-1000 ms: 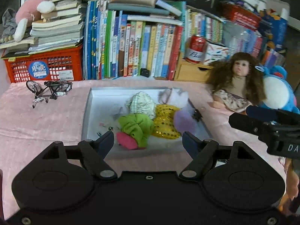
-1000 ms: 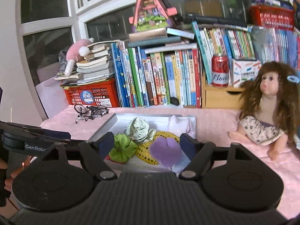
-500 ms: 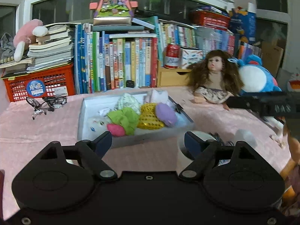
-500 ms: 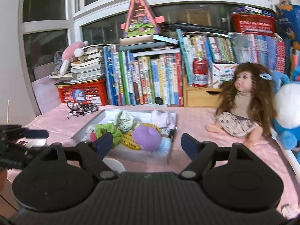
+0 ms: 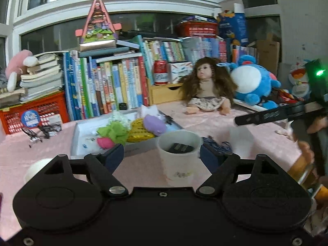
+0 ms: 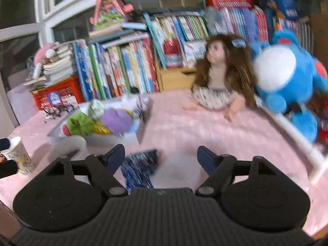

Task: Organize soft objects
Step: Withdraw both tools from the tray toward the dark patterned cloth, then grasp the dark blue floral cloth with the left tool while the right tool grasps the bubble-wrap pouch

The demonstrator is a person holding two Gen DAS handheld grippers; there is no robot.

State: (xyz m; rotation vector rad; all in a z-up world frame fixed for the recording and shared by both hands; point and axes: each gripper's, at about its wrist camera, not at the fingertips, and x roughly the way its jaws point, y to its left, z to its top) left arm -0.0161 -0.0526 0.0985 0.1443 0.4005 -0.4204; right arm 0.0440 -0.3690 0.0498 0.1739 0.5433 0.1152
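Observation:
A shallow white tray (image 5: pixel 82 141) on the pink tablecloth holds several soft items: a green scrunchie (image 5: pixel 113 131), a pink piece (image 5: pixel 104 142), a yellow sequined piece (image 5: pixel 139 133) and a purple one (image 5: pixel 153 125). The tray also shows in the right wrist view (image 6: pixel 141 131). My left gripper (image 5: pixel 162 155) is open and empty, with a white paper cup (image 5: pixel 178 155) between its fingers. My right gripper (image 6: pixel 161 157) is open and empty above a dark blue soft item (image 6: pixel 139 168) on the cloth. That item also shows beside the cup in the left wrist view (image 5: pixel 215 143).
A doll (image 5: pixel 205 88) and a blue plush (image 5: pixel 252 84) sit at the back right. Books (image 5: pixel 114 86), a red crate (image 5: pixel 32 114) and a wooden drawer box (image 5: pixel 164 94) line the back. A toy bicycle (image 5: pixel 41 131) lies at left. Another cup (image 6: pixel 17 155) stands at left.
Both grippers have pulled back from the tray toward the table's front. The cup and the dark blue item have come into view. The right view has swung right and is blurred.

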